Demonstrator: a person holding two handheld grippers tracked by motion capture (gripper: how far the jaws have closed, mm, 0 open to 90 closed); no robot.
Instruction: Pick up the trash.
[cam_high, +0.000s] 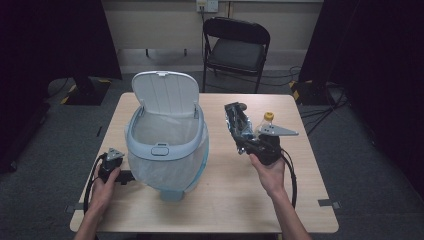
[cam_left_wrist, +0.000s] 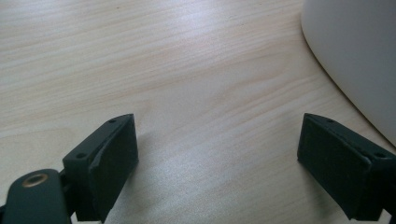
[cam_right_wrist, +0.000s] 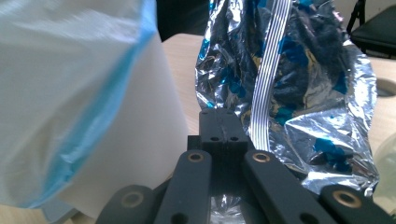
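Wooden table (cam_high: 235, 200); right gripper (cam_high: 244, 131) clamps foil wrapper (cam_high: 236, 121); bin (cam_high: 165, 140) beside.

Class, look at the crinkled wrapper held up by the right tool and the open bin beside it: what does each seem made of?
Wrapper: probably metallised foil film, shiny, creased, with blue print. Bin: likely smooth matt plastic, pale grey-blue, lined with a thin translucent bag.
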